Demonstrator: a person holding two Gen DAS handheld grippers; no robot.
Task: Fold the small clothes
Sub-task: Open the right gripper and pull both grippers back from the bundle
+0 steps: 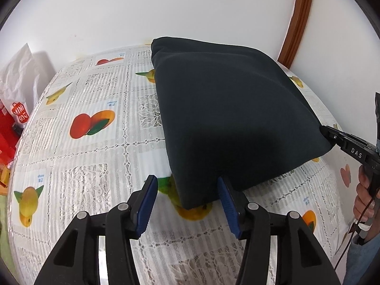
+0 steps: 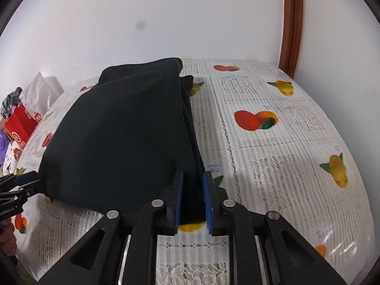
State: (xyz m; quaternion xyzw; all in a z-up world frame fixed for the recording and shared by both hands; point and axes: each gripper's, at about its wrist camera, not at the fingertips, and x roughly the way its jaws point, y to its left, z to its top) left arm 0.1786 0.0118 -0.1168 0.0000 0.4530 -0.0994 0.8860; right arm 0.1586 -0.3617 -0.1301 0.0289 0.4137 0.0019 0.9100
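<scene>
Dark folded garment, raised in a tented sheet over the fruit-print tablecloth of the desk, occupying centre to right of the left wrist view. Its long axis runs from the lower edge of the frame toward the wall at the top, the far fold resting on the desk. The right gripper has its jaws clenched on the near right corner. The left gripper has its jaws spread, straddling the near left corner without pinching it. To fold well, both near corners should probably travel together, level, keeping the edge taut. White bag at the left margin.
</scene>
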